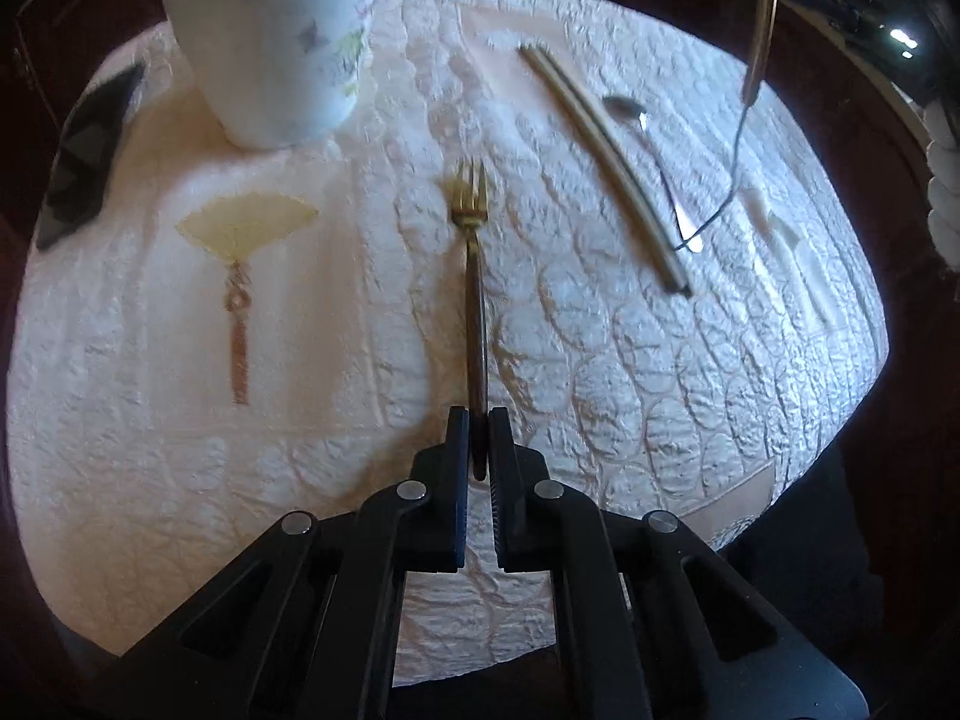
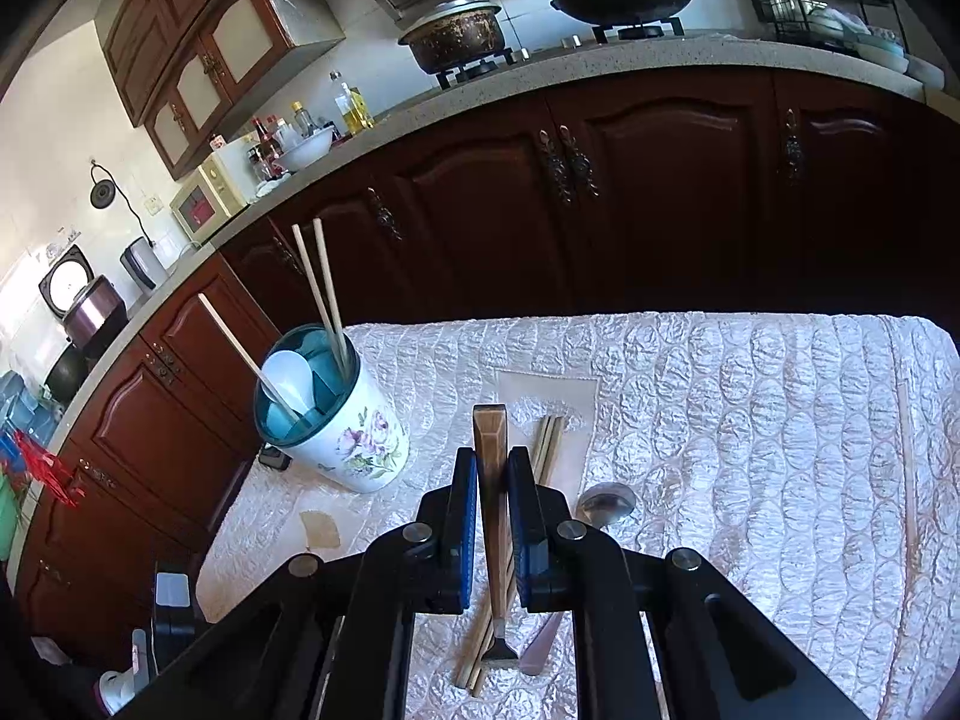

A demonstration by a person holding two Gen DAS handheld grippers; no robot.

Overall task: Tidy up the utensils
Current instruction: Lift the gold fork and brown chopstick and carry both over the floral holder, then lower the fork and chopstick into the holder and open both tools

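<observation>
Left gripper (image 1: 478, 438) is clamped on the dark handle of a gold fork (image 1: 471, 213), whose tines point away from the camera over the white quilted cloth (image 1: 336, 324). Right gripper (image 2: 492, 474) is clamped on a wooden handle (image 2: 491, 450) that stands up between its blue pads, the metal end hanging below the fingers; what kind of utensil it is cannot be told.

On the cloth, the floral holder (image 2: 354, 438) stands at the far left corner, with three chopsticks (image 2: 321, 288) and a white spoon (image 2: 288, 378) inside. In the left view it sits up and left of the fork. A pair of chopsticks (image 1: 600, 156) lies diagonally to the right of the fork, well apart from it, and a steel spoon (image 1: 654, 162) lies just beside them on the far side. In the right view both lie under the gripper. A fan motif (image 1: 246, 222) is printed left of the fork.
</observation>
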